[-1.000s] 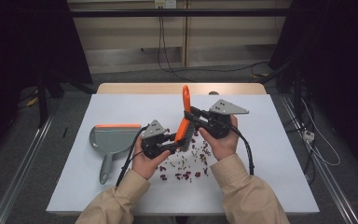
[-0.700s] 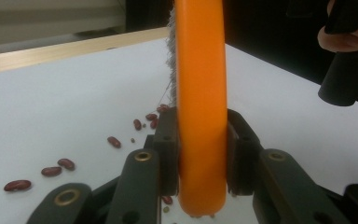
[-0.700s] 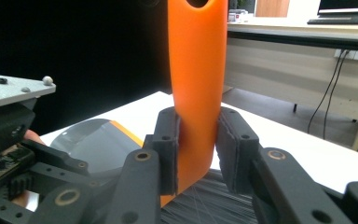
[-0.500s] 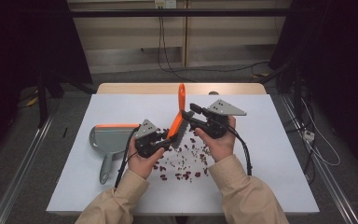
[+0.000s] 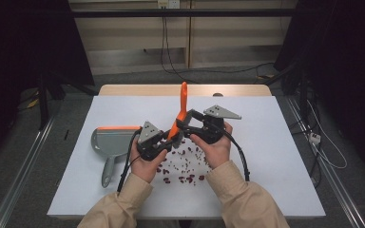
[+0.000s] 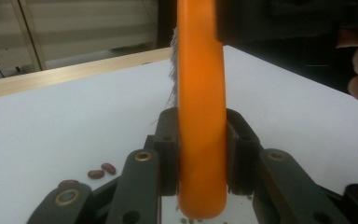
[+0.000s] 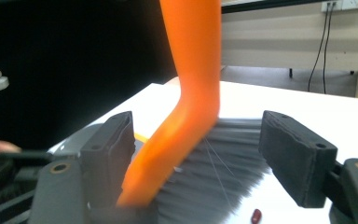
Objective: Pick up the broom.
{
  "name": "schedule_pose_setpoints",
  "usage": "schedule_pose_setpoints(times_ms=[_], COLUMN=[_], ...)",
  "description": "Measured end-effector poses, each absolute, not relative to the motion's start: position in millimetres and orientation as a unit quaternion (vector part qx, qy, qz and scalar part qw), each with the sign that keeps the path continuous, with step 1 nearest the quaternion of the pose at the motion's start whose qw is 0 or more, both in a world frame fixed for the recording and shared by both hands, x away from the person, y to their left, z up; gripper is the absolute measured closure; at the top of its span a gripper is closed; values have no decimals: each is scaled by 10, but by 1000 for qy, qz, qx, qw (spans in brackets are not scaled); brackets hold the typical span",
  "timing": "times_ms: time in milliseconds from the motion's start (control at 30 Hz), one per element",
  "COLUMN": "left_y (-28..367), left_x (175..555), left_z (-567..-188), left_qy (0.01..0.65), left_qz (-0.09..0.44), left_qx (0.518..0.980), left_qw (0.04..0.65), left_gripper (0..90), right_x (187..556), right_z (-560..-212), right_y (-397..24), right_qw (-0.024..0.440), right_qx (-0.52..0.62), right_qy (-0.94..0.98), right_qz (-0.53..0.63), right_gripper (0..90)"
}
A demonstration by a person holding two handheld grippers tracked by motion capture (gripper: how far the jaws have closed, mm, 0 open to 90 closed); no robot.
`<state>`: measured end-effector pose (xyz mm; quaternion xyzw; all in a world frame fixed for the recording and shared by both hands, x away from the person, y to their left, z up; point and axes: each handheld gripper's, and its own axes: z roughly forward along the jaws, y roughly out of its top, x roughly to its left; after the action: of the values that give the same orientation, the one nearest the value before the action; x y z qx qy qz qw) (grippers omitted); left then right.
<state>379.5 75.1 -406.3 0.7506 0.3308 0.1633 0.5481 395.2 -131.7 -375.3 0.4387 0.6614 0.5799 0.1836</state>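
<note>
An orange-handled brush (image 5: 182, 102) with grey bristles stands nearly upright over the middle of the white table (image 5: 275, 156). My left gripper (image 5: 168, 137) is shut on the lower end of the orange handle (image 6: 200, 93), with a pad pressed on each side, as the left gripper view shows (image 6: 201, 154). My right gripper (image 5: 183, 121) comes in from the right at the brush head. Its jaws have just been opening and now stand apart (image 7: 203, 154), with the orange neck (image 7: 193, 70) and the bristles (image 7: 214, 177) between them, unpressed.
Several dark red beans (image 5: 185, 164) lie scattered on the table under and in front of the hands. A grey dustpan (image 5: 111, 140) with an orange lip lies to the left, its handle pointing toward the near edge. One bean (image 7: 256, 216) lies under the bristles.
The right gripper's jaws have opened off the brush head. The brush, still in the left gripper, has shifted slightly to the left.
</note>
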Motion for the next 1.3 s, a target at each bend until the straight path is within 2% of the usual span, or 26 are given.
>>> schedule_pose_setpoints(times_ms=[100,167,333,400,467,500,533,567,600,633,667,700,733,767,800,833,867,1100,1300], left_y=[717,716,671,656,643,631,621,610,597,589,578,568,563,566,582,582,614,756,848], left_x=[3764,3764,3714,3702,3686,3675,3664,3658,3654,3655,3656,3664,3686,3700,3728,3728,3739,3777,3792], left_z=[-4063,-4069,-4048,-4039,-4034,-4033,-4030,-4033,-4037,-4039,-4044,-4052,-4061,-4074,-4087,-4087,-4092,-4038,-4021], left_qy=[327,322,319,315,309,307,304,302,301,299,301,300,298,298,295,295,299,298,300], left_qz=[170,177,188,193,198,200,205,208,206,208,207,202,191,175,182,182,181,169,162], left_qx=[753,754,751,750,753,754,756,756,756,757,755,755,758,757,760,760,760,754,761], left_qw=[546,545,547,549,547,546,543,542,543,543,545,547,548,554,549,549,548,560,552], left_gripper=[703,700,687,676,666,648,648,631,631,616,616,587,587,581,545,491,491,333,258], right_x=[3983,4000,4020,4016,4015,4015,4015,4020,4020,4022,4022,4024,4024,4025,4027,4036,4036,4059,4035], right_z=[-3765,-3767,-3796,-3807,-3807,-3797,-3797,-3780,-3780,-3747,-3747,-3716,-3716,-3699,-3679,-3678,-3678,-3624,-3606], right_y=[-1264,-1237,-1170,-1121,-1108,-1095,-1095,-1103,-1103,-1102,-1102,-1107,-1107,-1109,-1103,-1119,-1119,-1431,-1681], right_qw=[175,177,182,194,196,193,193,184,184,183,183,179,179,179,199,200,200,206,199], right_qx=[456,471,483,493,494,499,499,506,506,507,507,504,504,498,479,475,475,469,463], right_qy=[655,654,658,655,655,652,652,644,644,641,641,636,636,639,651,652,652,654,677], right_qz=[577,565,548,538,537,537,537,544,544,547,547,557,557,558,553,555,555,557,536], right_gripper=[270,316,323,384,400,463,463,517,517,565,565,633,633,673,706,706,706,706,706])
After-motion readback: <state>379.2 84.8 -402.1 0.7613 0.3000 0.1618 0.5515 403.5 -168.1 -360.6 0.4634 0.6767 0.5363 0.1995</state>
